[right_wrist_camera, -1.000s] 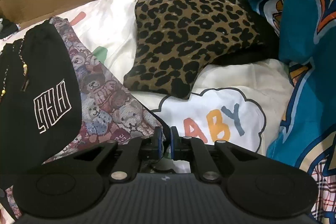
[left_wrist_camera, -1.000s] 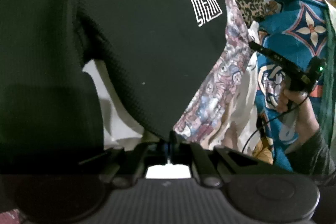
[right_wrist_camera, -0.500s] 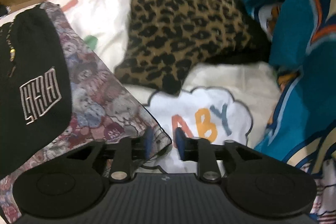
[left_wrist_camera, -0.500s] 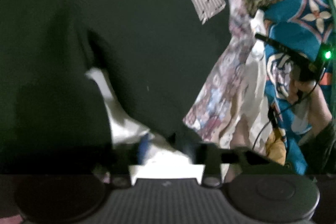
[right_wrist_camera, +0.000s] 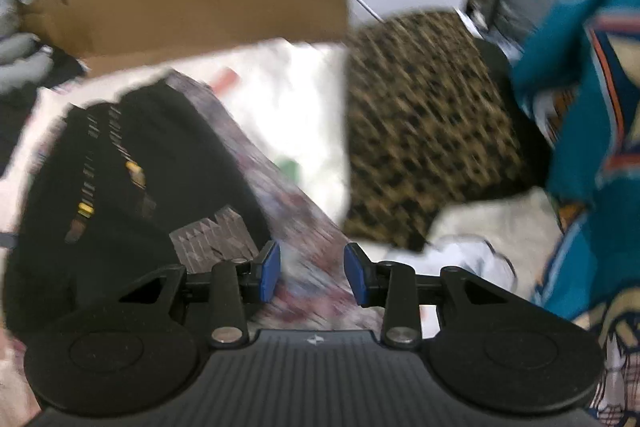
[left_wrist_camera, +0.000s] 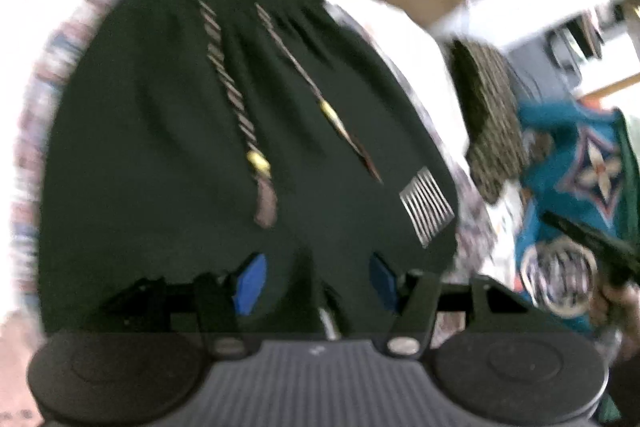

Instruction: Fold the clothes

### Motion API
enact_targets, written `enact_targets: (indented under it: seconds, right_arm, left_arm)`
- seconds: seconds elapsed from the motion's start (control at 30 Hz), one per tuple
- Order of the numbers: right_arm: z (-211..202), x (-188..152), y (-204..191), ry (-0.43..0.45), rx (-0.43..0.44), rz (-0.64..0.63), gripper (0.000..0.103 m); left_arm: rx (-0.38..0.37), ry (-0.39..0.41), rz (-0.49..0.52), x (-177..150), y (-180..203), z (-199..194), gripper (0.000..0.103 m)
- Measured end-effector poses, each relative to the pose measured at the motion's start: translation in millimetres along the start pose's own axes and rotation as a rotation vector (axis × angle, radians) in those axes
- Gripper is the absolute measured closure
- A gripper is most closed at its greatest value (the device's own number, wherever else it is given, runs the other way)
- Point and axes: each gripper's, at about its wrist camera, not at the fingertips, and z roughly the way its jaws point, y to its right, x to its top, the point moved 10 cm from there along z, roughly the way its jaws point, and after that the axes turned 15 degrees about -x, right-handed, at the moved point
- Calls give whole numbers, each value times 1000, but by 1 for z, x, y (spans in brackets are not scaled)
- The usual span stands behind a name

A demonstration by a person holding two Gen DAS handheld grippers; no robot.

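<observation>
Our left tool [left_wrist_camera: 316, 281] hangs with its blue pads spread and still widening, nothing pinched between them; the black shorts [left_wrist_camera: 192, 163] lie below, filling the centre of the left wrist view, waistband toward the top of the frame, two striped drawcords [left_wrist_camera: 230, 87] running down the front and a white logo patch [left_wrist_camera: 427, 206] at lower right. Our right tool [right_wrist_camera: 312, 275] also stands spread and empty, its pads clear of the bear-print cloth [right_wrist_camera: 308, 227] seen between them in the lower centre of the right wrist view. That patterned cloth lies under the shorts and shows along their edges. Further out, a leopard-print garment [right_wrist_camera: 424, 147] sits at right of centre, a teal printed garment [right_wrist_camera: 592, 107] drapes down the right edge, a white sheet [right_wrist_camera: 280, 95] covers the surface beneath, and a cardboard box [right_wrist_camera: 200, 3] stands across the top. At the far right of the left wrist view a hand [left_wrist_camera: 620, 311] grips the other tool's handle. We judge the shorts just let go after a fold, both tools clear. The next move, as we read it, calls for choosing fresh grip points, either another edge of the shorts or the next garment. Both views are motion-blurred
</observation>
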Motion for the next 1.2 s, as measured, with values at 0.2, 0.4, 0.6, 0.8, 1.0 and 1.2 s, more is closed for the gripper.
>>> enact_targets:
  seconds: [0.2, 0.4, 0.6, 0.8, 1.0, 1.2]
  right_arm:
    - [-66, 55, -45, 60, 75, -61, 57]
    - [-119, 82, -73, 4, 116, -103, 55]
    - [-157, 88, -91, -1, 117, -86, 45]
    - [-172, 65, -105, 2, 155, 70, 43]
    - [-181, 13, -120, -41, 180, 215, 43]
    - [-190, -30, -143, -43, 158, 195, 41]
  left_arm:
    - [97, 124, 2, 31, -2, -88, 45]
    - [221, 209, -30, 37, -5, -179, 45]
    - [268, 274, -53, 28, -5, -248, 43]
    - [312, 342, -114, -11, -20, -288, 42]
    - [295, 366, -149, -62, -30, -301, 42]
    - [306, 378, -161, -95, -41, -309, 42]
